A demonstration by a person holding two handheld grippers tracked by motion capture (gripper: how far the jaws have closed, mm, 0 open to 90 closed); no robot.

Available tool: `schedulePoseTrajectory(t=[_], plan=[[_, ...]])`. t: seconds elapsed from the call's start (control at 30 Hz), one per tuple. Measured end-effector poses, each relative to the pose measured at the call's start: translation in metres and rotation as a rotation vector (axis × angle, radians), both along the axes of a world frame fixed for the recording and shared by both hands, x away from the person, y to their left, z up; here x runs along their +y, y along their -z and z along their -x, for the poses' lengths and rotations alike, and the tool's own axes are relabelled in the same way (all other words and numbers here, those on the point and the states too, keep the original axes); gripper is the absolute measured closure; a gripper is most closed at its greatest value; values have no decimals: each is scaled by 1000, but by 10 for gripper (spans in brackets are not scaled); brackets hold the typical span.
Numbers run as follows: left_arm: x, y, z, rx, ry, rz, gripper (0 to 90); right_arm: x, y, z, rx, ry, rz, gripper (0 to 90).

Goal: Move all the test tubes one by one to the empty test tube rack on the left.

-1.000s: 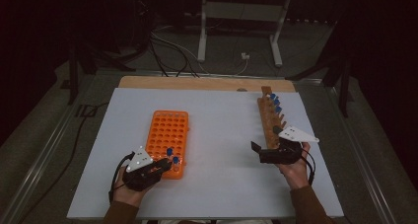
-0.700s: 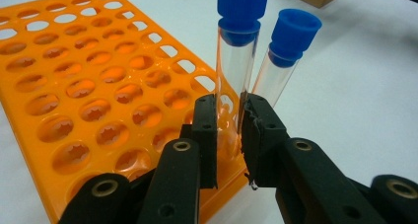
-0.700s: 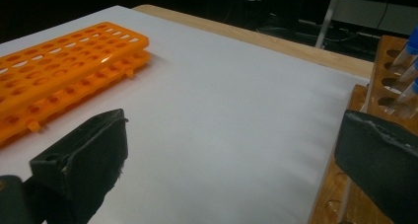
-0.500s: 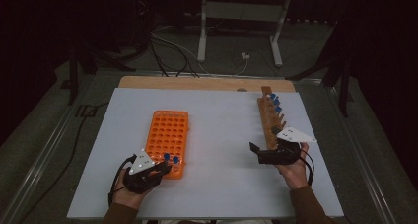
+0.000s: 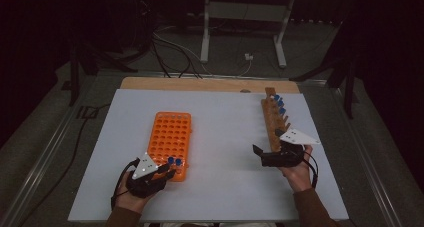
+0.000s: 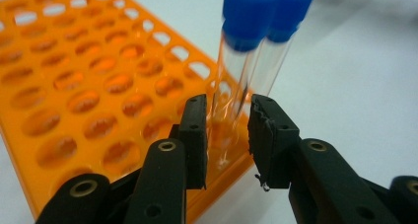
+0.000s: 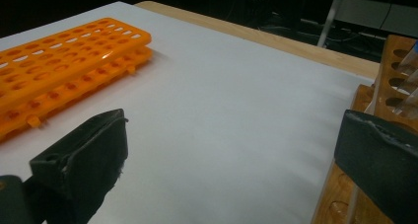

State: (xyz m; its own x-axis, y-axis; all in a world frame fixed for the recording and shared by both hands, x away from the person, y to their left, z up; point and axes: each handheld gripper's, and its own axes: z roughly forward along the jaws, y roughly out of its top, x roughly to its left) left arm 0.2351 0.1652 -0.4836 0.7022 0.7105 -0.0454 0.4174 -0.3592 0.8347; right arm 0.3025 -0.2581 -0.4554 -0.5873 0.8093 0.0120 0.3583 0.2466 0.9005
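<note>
Two clear tubes with blue caps point(image 5: 174, 161) stand in the near right corner of the orange rack point(image 5: 170, 137). My left gripper point(image 5: 171, 171) reaches that corner from the near side. In the left gripper view its pads flank the nearer tube point(image 6: 236, 61) low on the glass with a thin gap on each side. The second tube point(image 6: 276, 56) stands just behind. The left gripper point(image 6: 227, 130) has just been opening, with the tube still between its jaws. My right gripper point(image 5: 260, 154) is wide open beside the near end of the wooden rack point(image 5: 274, 119), holding nothing.
The wooden rack holds several blue-capped tubes point(image 5: 279, 104) at its far end. A white sheet point(image 5: 225, 117) covers the table, with a wooden strip point(image 5: 200, 83) along its far edge. Cables and a metal stand point(image 5: 240, 32) lie on the floor beyond.
</note>
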Motion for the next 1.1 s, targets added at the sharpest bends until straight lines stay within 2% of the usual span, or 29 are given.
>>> schedulePoseTrajectory(t=[0.07,0.1,0.23,0.33,0.43,0.57,0.7,0.8,0.93,1.1], plan=[[0,-3,1,-22,-5,7,720,0,0,0,0,-2,-1,0],[0,-3,1,-20,-5,-6,766,1,0,0,0,-3,1,0],[-1,0,-1,4,-3,-34,779,2,1,0,-1,-5,3,0],[2,1,-1,9,-3,-12,772,1,0,0,-3,-3,-1,0],[7,-2,0,2,-2,60,686,-2,-2,0,-7,5,-5,0],[18,-9,1,-40,-21,144,600,-5,-4,-2,-10,16,-10,0],[26,-14,1,-91,-74,201,482,-10,-8,-5,-15,36,-13,0],[31,-17,0,-116,-95,244,450,-14,-11,-9,-15,50,-15,0],[34,-19,-3,-129,-154,247,304,-21,-13,-14,-7,72,-9,0],[35,-17,-11,-133,-252,206,43,-31,-14,-27,11,105,3,10]])
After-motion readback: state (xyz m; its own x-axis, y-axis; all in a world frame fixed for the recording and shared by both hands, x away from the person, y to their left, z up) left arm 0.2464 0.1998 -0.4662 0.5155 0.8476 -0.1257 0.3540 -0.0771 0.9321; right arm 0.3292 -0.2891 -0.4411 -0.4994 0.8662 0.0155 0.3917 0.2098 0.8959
